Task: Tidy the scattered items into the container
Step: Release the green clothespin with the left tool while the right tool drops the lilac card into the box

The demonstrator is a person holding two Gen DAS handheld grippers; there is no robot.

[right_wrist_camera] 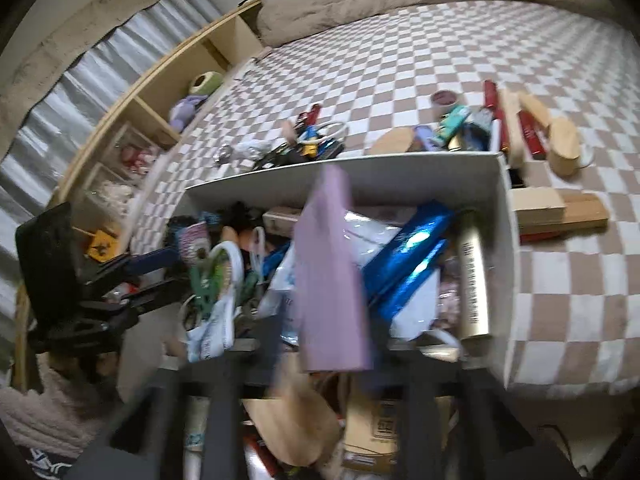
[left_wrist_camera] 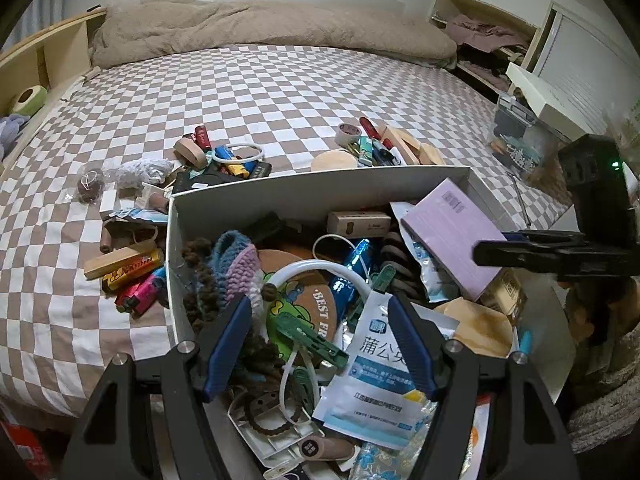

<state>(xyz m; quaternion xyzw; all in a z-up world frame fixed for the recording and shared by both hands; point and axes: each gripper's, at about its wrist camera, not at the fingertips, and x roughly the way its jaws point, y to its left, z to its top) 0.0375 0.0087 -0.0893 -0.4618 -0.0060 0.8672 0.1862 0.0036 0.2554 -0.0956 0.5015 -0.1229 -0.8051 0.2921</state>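
A white cardboard box (left_wrist_camera: 280, 190) on the checkered bed is heaped with small items. My left gripper (left_wrist_camera: 320, 344) hangs open and empty over its near end, above a green clip (left_wrist_camera: 312, 340) and a white sachet (left_wrist_camera: 380, 368). In the right wrist view the box (right_wrist_camera: 400, 168) fills the middle. My right gripper (right_wrist_camera: 326, 344) is blurred; a purple flat box (right_wrist_camera: 332, 280) stands on edge between its fingers, over the box contents. The same purple box (left_wrist_camera: 456, 236) shows in the left wrist view beside the right gripper's fingers (left_wrist_camera: 532, 252).
Loose items lie on the bed: a pile behind the box's left corner (left_wrist_camera: 224, 160), another behind its right (left_wrist_camera: 380, 148), candy bars and lighters left of it (left_wrist_camera: 132, 276). Wooden blocks (right_wrist_camera: 560, 208) lie right of the box. A shelf headboard (right_wrist_camera: 160, 92) runs along the left.
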